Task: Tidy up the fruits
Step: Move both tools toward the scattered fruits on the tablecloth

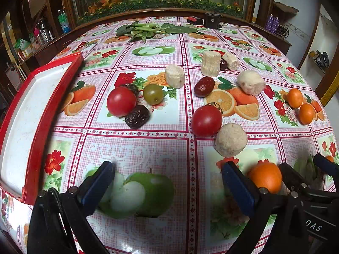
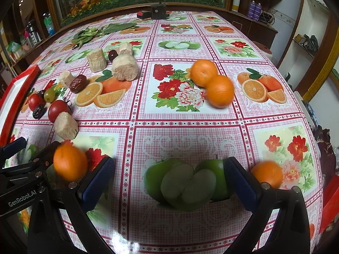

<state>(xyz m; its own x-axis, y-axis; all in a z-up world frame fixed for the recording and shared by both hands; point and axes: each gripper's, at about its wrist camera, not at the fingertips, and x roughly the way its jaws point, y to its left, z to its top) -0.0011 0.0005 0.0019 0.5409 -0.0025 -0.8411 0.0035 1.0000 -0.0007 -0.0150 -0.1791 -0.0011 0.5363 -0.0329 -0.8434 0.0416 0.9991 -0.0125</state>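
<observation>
Both grippers hang spread and empty over the fruit-printed plastic tablecloth (image 1: 190, 42): the left gripper (image 1: 167, 185), the right gripper (image 2: 169, 178). A small round orange (image 2: 70, 162) lies blurred between them; the red-rimmed white tray (image 1: 38, 114) is cut off at left.

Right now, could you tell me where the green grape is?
In the left wrist view the grape sits left of centre, between a tomato and a pale chunk.

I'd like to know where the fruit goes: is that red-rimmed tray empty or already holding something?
Empty, as far as shown: the red-rimmed tray shows only bare white inside; its far left is cut off.
</observation>
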